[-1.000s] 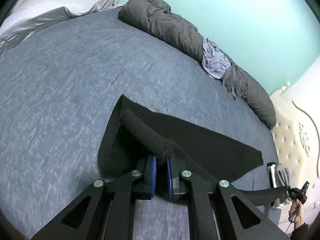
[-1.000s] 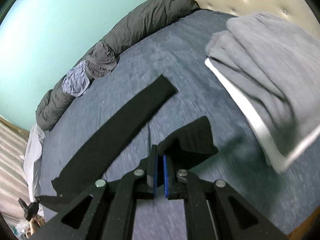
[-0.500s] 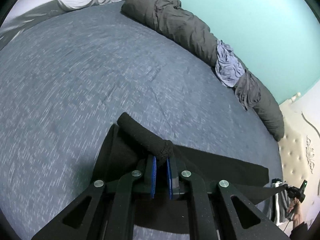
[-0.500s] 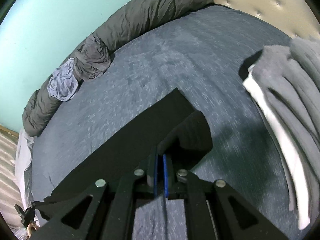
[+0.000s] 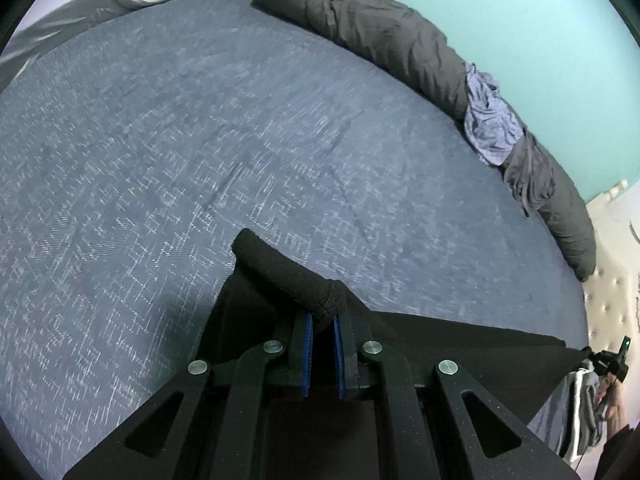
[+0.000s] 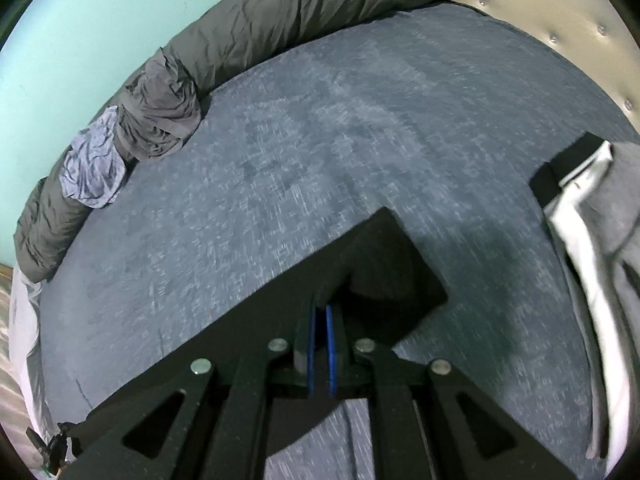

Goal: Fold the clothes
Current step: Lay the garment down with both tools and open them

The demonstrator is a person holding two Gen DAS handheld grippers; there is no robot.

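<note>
Both units are clamping opposite ends of the black garment (image 5: 460, 336), which is stretching low over the bed (image 5: 200, 140): left gripper (image 5: 320, 340) pinching a rolled edge, right gripper (image 6: 320, 332) a corner. Keep tension even while lowering. Compared with one second ago, the cloth is sitting nearer both cameras

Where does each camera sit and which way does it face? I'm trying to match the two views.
Left wrist: on the left hand-held gripper, looking along its fingers over the bed to the teal wall; far right shows the right hand-held gripper.
Right wrist: on the right hand-held gripper, facing bed and headboard.
Shared: black garment stretched between both, and grey duvet roll.
</note>
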